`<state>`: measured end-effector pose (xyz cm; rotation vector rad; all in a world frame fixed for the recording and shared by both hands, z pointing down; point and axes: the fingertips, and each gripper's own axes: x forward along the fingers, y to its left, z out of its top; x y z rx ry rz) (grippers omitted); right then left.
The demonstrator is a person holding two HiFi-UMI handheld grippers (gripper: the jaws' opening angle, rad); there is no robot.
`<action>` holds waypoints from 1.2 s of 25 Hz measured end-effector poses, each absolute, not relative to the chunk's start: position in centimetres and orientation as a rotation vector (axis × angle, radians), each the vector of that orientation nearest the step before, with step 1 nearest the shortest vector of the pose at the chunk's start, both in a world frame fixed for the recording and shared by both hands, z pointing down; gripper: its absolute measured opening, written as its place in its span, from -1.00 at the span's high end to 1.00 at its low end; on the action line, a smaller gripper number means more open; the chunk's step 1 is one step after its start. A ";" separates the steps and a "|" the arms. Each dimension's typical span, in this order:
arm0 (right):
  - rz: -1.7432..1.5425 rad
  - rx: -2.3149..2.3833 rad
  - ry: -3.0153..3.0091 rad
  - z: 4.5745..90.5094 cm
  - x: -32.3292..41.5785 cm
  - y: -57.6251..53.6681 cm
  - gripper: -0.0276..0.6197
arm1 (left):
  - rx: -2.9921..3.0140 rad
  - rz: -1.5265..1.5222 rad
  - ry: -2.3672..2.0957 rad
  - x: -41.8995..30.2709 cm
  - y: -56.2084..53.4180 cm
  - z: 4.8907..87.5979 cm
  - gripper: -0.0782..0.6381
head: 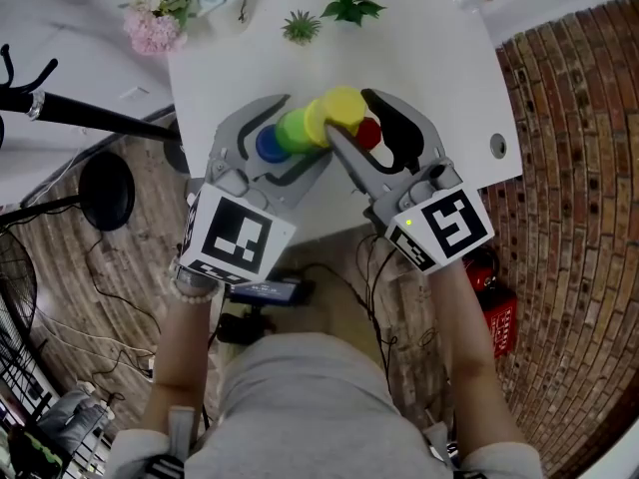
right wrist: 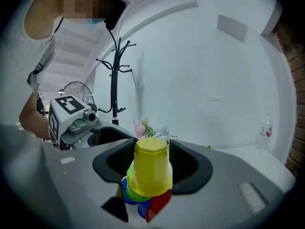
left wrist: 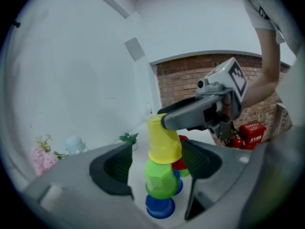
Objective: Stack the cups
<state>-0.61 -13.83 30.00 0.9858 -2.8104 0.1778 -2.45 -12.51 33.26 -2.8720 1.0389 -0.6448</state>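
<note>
The stack looks partly built: a yellow cup (left wrist: 163, 140), upside down, sits atop a green cup (left wrist: 159, 178), itself on a blue cup (left wrist: 159, 206), near the front edge of the white bench (head: 429, 58); a red cup (head: 368, 133), with bits of more blue and green showing by it, stands just beside, at the tower's 1 o'clock in the left gripper view; I judge those are left to join. The right gripper (right wrist: 151, 162) has its fingers drawn narrow onto the yellow cup's upper part, apparently not yet released; the left gripper (left wrist: 159, 163) holds its fingers wide, flanking the green cup at 9 and 3 o'clock, gripping nothing.
</note>
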 end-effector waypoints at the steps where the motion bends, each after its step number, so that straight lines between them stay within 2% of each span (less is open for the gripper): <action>1: 0.181 0.990 -2.811 29.9 -0.5 -13.8 0.25 | -2.872 -0.627 1.042 -2.5 -12.5 32.9 -0.10; 6: 0.178 1.046 -2.814 28.7 0.3 -13.4 0.25 | -2.901 -0.462 1.086 -3.1 -12.2 30.4 -0.10; 9: 0.134 1.093 -2.801 27.6 1.3 -12.9 0.25 | -2.904 -0.429 1.135 -4.2 -11.8 29.4 -0.03; 16: 0.069 1.227 -2.730 26.6 4.5 -10.7 0.28 | -2.856 -0.418 1.241 -6.8 -10.3 27.9 0.43; 22: 0.131 1.429 -2.630 27.1 7.6 -9.3 0.81 | -2.836 -0.421 1.275 -8.1 -8.9 27.1 0.78; 30: 0.148 1.469 -2.575 27.5 8.5 -6.9 0.89 | -2.847 -0.440 1.284 -8.8 -7.2 27.3 0.79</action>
